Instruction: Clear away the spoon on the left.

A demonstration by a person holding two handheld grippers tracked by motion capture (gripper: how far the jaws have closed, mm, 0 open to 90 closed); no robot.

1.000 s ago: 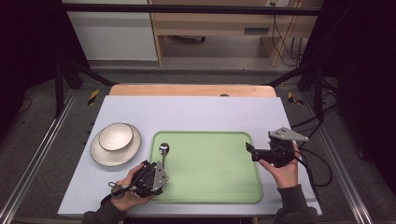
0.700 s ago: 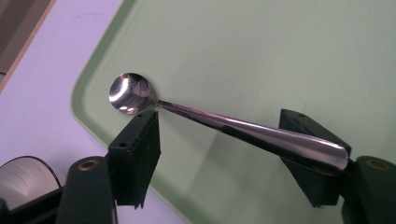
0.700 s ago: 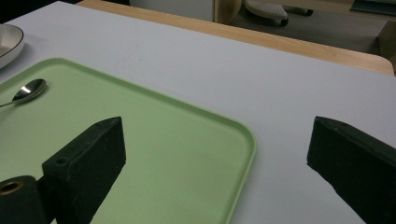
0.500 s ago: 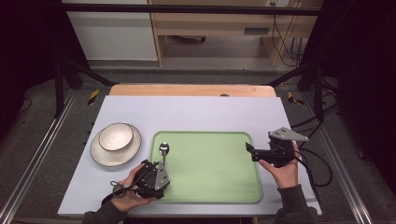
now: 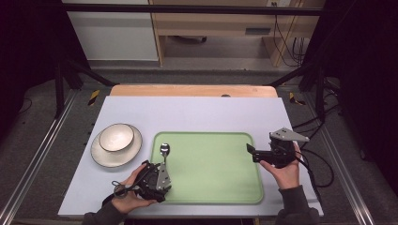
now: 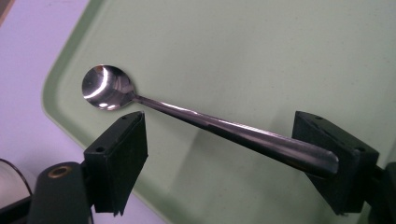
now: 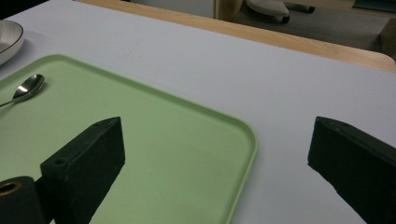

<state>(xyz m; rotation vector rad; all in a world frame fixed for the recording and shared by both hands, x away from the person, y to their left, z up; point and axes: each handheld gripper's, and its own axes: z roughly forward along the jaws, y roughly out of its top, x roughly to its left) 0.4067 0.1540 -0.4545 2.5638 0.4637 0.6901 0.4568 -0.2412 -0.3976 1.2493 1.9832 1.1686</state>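
At the lower left of the high view the left gripper (image 5: pixel 159 164) sits over the near left corner of the green tray (image 5: pixel 211 187), held in the person's left hand (image 5: pixel 129 190); its jaws have just been opening, and in the left gripper view they stand wide, with the spoon (image 6: pixel 205 123) lying slantwise between them; the handle's end lies against or just beside the right-hand jaw while the other jaw is clear of it, so nothing clamps it. The spoon seems to rest on the tray, its bowl toward the tray's upper left corner in the high view (image 5: pixel 164 149), its handle running back under the gripper; I judge the placing of the spoon on the tray as good as done, with only the withdrawal of the left gripper left.

At the right of the high view the right gripper (image 5: pixel 251 152) hovers over the tray's right edge, pointing left; the right gripper view shows its jaws wide apart with nothing between them, only tray and pale counter (image 7: pixel 261 84) beyond.

Farther off on the left, a bowl (image 5: pixel 116 137) stands on a plate (image 5: pixel 101 157) on the counter, just beside the tray and apart from it; neither is touched, and whether they belong to later steps I cannot tell.
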